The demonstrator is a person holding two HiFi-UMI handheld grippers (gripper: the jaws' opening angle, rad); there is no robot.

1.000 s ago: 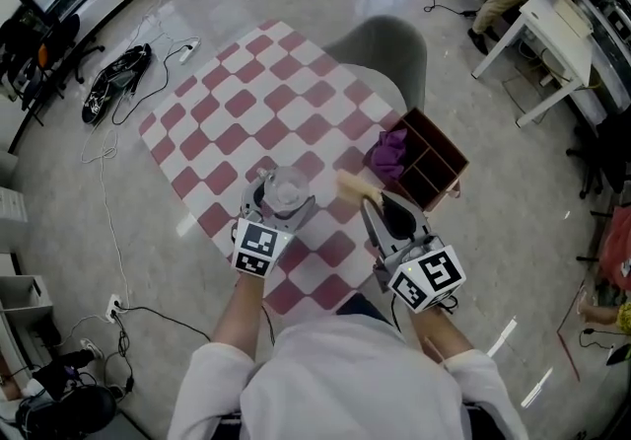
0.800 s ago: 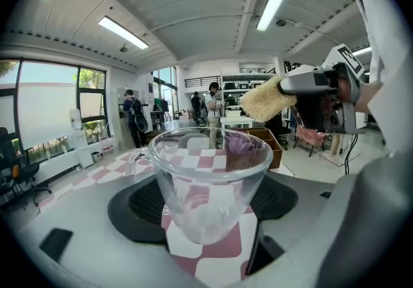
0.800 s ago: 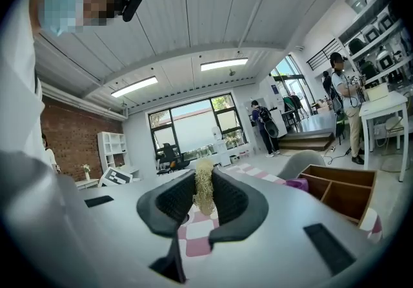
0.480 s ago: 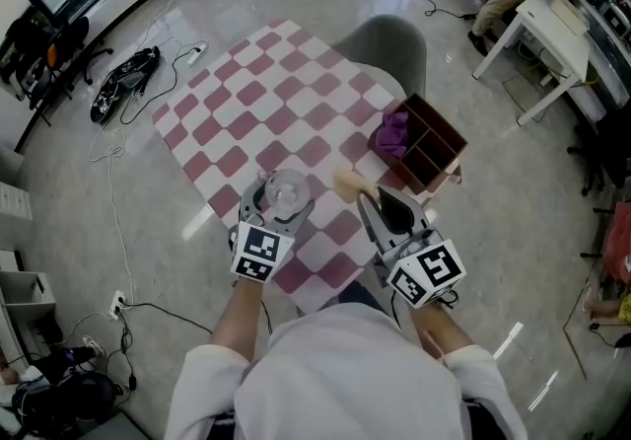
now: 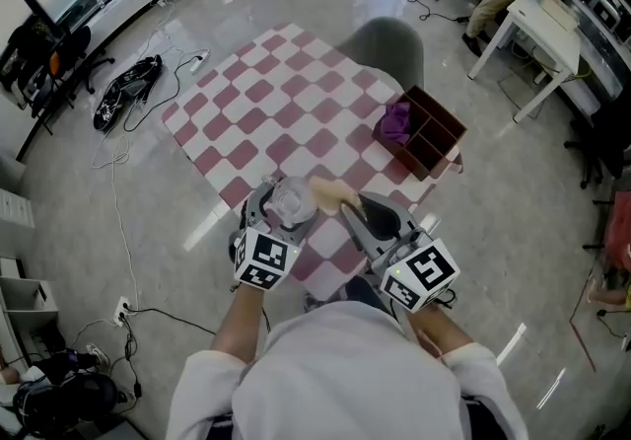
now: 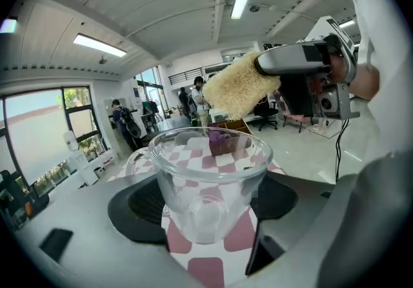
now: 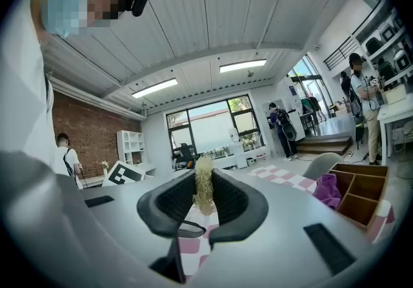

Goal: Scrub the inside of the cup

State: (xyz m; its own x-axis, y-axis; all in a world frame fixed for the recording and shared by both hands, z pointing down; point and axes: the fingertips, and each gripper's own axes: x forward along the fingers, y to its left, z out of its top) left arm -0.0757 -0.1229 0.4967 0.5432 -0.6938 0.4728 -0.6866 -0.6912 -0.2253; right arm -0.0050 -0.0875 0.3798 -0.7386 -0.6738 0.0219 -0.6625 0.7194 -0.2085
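Note:
A clear glass cup (image 5: 288,201) with a handle sits between the jaws of my left gripper (image 5: 280,207), held above the near edge of the checkered table (image 5: 296,103). In the left gripper view the cup (image 6: 208,180) stands upright, its mouth open upward. My right gripper (image 5: 353,211) is shut on a tan loofah scrubber (image 5: 329,194), which points left toward the cup's rim. That scrubber (image 6: 240,85) hangs just above and behind the cup's mouth. In the right gripper view the scrubber (image 7: 204,194) is pinched edge-on between the black pads.
A brown wooden divided box (image 5: 424,137) with a purple cloth (image 5: 396,119) in one compartment sits at the table's right edge. A grey chair (image 5: 389,43) stands behind the table. Cables and a black bag (image 5: 126,88) lie on the floor at left.
The right gripper has carried the scrubber leftward, closer to the cup's rim. The left gripper with the cup has stayed nearly in place.

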